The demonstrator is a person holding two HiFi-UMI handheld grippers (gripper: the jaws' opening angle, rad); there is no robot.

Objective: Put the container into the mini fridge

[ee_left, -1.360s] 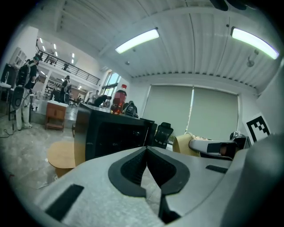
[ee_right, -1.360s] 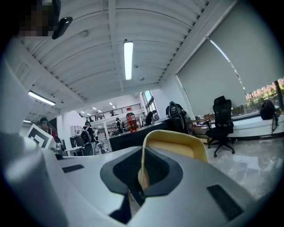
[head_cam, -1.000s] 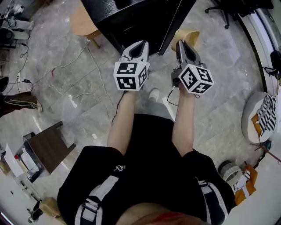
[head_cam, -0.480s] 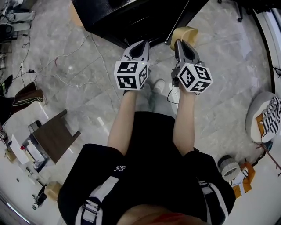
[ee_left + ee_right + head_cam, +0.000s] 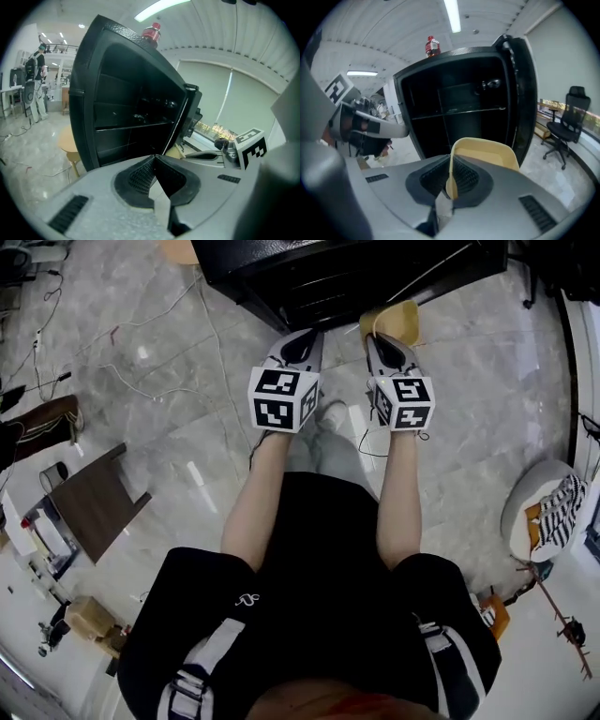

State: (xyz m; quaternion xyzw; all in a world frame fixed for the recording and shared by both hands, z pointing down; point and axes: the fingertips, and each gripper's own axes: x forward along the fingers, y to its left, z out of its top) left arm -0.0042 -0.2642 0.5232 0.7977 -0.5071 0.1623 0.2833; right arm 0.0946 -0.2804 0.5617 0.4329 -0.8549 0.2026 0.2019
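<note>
Mini fridge cut off by the head view's top edge, container mostly hidden behind the right hand-held gripper, its lower wall lost between the jaws in the right gripper view, fridge interior too dark to read, bottle label too small.

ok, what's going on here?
A person in a black top stands facing a black mini fridge whose door is open. The right gripper is shut on the rim of a pale yellow plastic container, which is in front of the fridge opening and not yet inside. The left gripper is alongside, shut with nothing between its jaws.
</note>
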